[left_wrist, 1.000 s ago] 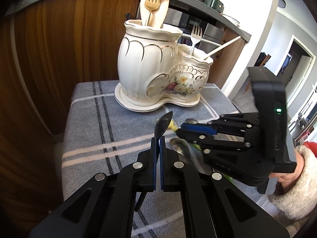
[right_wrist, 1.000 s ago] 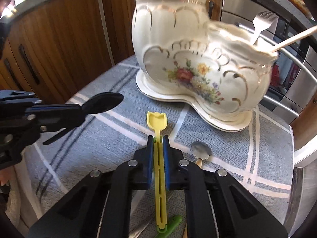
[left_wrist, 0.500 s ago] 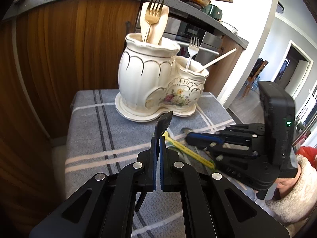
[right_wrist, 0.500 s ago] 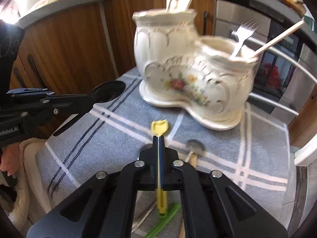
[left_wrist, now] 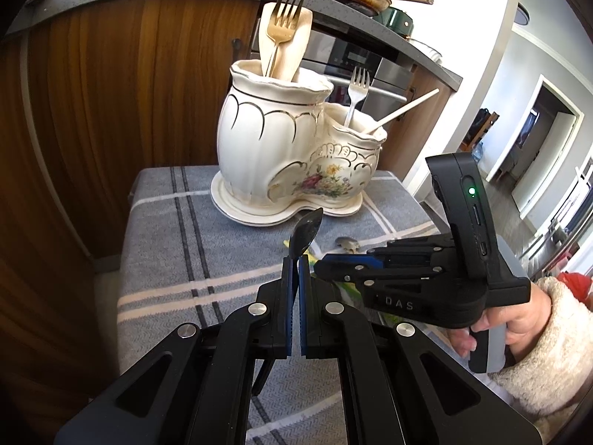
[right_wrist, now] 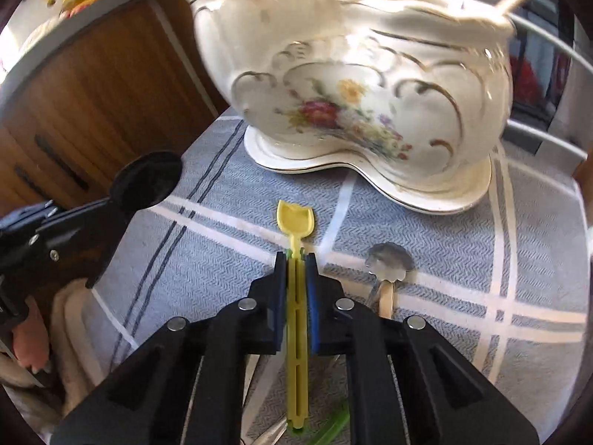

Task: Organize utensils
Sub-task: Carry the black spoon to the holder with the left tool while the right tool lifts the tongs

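Cloth (left_wrist: 178,244) in grey with white and dark stripes covered the tabletop, and a cream ceramic holder (left_wrist: 281,148) with gold scrolls and a flower print stood on its matching base toward the far edge. The holder had two joined wells. The taller one, on the left in the left wrist view, held a gold fork (left_wrist: 285,11) and a wooden spatula (left_wrist: 296,44); the lower one held a silver fork (left_wrist: 357,85) and a pale stick-like handle (left_wrist: 404,109).

The left gripper (left_wrist: 295,263) was clamped on the handle of a black spoon (left_wrist: 305,230), its bowl sticking up past the fingertips and raised above the cloth, short of the holder's base. In the right wrist view the same spoon (right_wrist: 148,181) showed at the left, over the cloth's left part.

The right gripper (right_wrist: 295,259) had its blue pads close on either side of a yellow plastic spoon (right_wrist: 296,222), whose shovel-shaped end pointed toward the holder (right_wrist: 352,85). Whether the pads were actually pressing the handle I could not tell. The yellow spoon lay near the middle of the cloth (right_wrist: 463,259). Just to its right a metal spoon (right_wrist: 389,261) with a scalloped bowl and pale handle rested on the cloth, and green plastic pieces (right_wrist: 330,426) showed by the near edge.
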`<state>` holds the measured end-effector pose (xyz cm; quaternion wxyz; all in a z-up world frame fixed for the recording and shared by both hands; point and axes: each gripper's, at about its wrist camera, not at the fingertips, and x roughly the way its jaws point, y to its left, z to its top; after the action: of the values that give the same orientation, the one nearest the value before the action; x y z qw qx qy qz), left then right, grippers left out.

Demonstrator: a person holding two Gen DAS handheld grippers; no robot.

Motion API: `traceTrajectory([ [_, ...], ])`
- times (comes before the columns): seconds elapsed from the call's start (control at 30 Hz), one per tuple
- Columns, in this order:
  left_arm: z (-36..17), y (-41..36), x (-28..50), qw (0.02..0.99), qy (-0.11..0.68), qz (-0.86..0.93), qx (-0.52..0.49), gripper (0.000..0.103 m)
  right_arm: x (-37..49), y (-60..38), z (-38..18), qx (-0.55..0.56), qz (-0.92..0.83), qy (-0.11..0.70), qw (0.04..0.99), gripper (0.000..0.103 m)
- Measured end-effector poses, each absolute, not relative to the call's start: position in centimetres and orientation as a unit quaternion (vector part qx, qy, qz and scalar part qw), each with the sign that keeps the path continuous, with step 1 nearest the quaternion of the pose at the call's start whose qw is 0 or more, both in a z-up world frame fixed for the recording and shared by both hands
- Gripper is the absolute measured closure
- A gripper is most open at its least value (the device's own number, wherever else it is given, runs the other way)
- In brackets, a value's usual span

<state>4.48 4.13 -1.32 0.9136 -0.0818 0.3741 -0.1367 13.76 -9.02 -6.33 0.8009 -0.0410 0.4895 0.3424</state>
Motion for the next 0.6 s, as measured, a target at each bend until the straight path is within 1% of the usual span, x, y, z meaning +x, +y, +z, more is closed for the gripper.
traceTrajectory([
  [0.13, -0.7, 4.4, 4.3, 0.917, 0.365, -0.137, -0.084, 0.099, 12.9, -10.0, -6.0, -0.044, 0.336, 0.467, 0.817, 0.093],
  [0.3, 1.8, 4.9, 4.0, 0.929, 0.331, -0.142, -0.088, 0.099, 10.3, -11.5, -3.1, -0.040, 0.354, 0.411, 0.839, 0.093],
  [0.6, 8.9, 5.8, 6.3, 0.950, 0.240, -0.170, -0.103, 0.099, 8.9, -14.5, 6.6, 0.009, 0.361, 0.225, 0.905, 0.093],
])
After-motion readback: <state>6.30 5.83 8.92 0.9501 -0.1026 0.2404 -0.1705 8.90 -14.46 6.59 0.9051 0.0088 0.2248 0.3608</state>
